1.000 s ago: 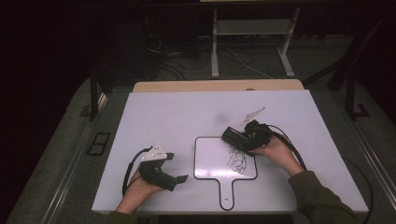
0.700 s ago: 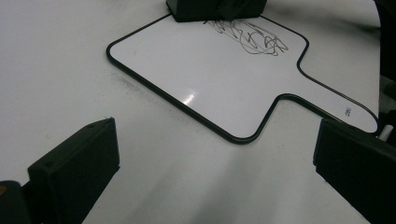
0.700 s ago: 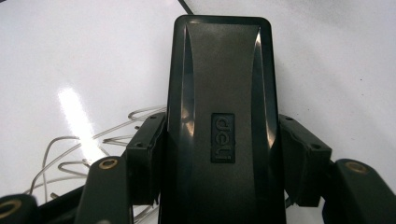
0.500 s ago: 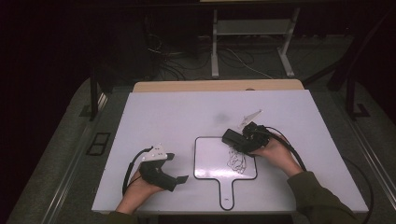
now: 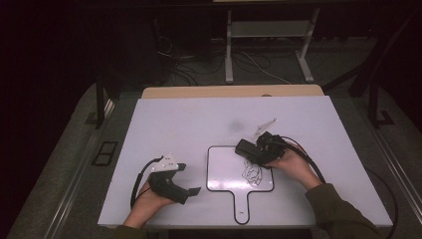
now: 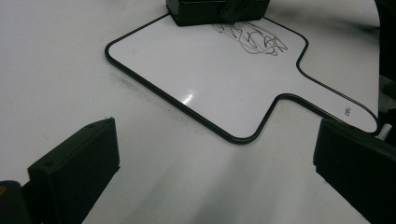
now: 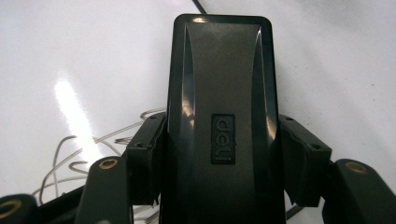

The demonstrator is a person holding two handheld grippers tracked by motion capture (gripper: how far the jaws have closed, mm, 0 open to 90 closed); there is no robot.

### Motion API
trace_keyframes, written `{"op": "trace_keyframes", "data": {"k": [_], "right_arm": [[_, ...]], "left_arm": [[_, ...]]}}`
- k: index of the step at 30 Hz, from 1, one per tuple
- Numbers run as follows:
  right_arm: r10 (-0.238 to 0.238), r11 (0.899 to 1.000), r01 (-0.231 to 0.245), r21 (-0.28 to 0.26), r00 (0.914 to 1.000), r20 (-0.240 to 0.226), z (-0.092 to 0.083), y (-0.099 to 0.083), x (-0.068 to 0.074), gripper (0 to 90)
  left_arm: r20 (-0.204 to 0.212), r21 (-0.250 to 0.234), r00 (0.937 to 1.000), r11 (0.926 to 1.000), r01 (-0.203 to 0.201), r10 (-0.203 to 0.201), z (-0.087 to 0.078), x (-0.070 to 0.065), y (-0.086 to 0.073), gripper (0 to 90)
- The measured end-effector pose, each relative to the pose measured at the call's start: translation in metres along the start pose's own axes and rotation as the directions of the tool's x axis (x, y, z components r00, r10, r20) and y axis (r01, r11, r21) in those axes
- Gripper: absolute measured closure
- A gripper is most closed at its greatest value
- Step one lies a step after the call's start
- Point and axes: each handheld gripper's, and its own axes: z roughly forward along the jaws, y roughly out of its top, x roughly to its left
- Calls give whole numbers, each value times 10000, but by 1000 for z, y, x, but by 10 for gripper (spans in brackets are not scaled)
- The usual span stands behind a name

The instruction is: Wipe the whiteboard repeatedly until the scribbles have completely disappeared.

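Eraser (image 7: 219,126) sits clamped between my right gripper's (image 5: 256,149) 2 jaws, on the whiteboard's (image 5: 224,174) upper edge, just above the scribble (image 6: 250,37). Left gripper (image 5: 181,184) rests beside the board, jaws wide apart and empty. Wiping step, I judge; next needs a pressed sweep across the marks.

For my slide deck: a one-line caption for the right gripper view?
Right gripper clamps a black eraser over scribbles on the whiteboard.
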Motion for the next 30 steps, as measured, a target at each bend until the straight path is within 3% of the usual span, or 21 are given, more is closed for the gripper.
{"op": "trace_keyframes", "data": {"k": [9, 15, 30], "right_arm": [[-347, 9993, 348, 109, 9994, -66, 2, 4, 9, 386], [-299, 9995, 301, 129, 9995, -123, 2, 5, 10, 386], [15, 9995, -39, 321, 9973, 731, -4, -3, -7, 386]], "left_arm": [[26, 6, 10000, 10000, 25, -25, 0, 0, 0, 0], [11, -12, 10000, 10000, -14, 14, -1, 0, 0, 0], [5, -52, 10000, 10000, 32, -32, -1, 0, 0, 0]]}}
